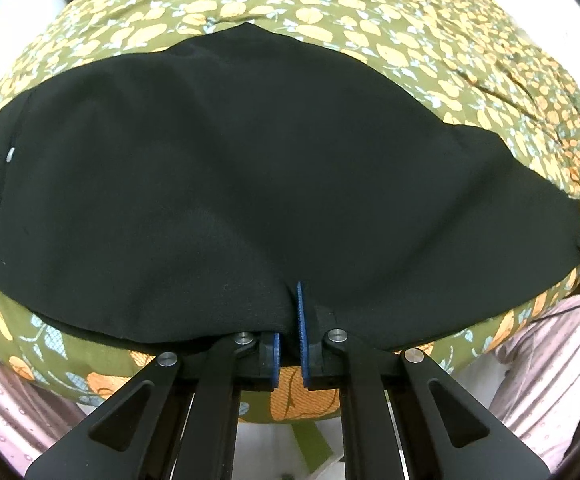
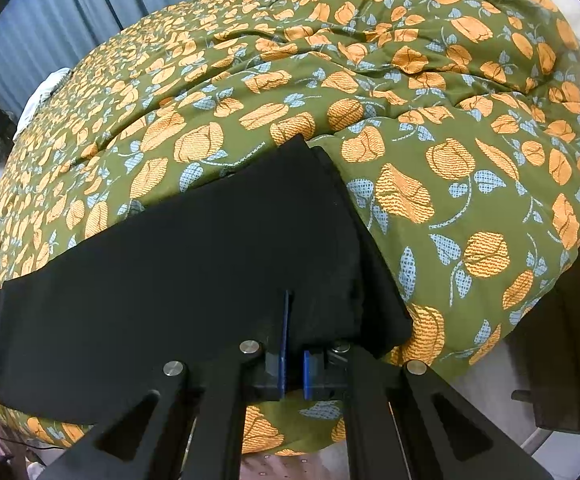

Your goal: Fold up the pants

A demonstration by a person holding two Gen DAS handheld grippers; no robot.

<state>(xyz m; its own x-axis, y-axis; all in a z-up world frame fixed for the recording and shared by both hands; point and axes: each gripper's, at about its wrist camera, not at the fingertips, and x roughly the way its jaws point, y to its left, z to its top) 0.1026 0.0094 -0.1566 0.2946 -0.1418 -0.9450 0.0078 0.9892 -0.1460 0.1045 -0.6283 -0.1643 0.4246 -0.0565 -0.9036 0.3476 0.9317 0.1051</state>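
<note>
Pinching the black pants' (image 1: 230,184) near edge, each hand-held gripper, left (image 1: 290,320) and right (image 2: 294,328), grips fabric over the floral quilt (image 2: 429,128).

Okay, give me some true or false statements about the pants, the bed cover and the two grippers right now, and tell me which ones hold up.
1. The pants are black. True.
2. The pants lie on a plain white sheet. False: they lie on a green quilt printed with orange flowers.
3. The left gripper is shut on the near edge of the pants. True.
4. The right gripper hangs open above the quilt. False: it is shut on the pants too.
5. Blue curtains hang beyond the bed. True.
</note>
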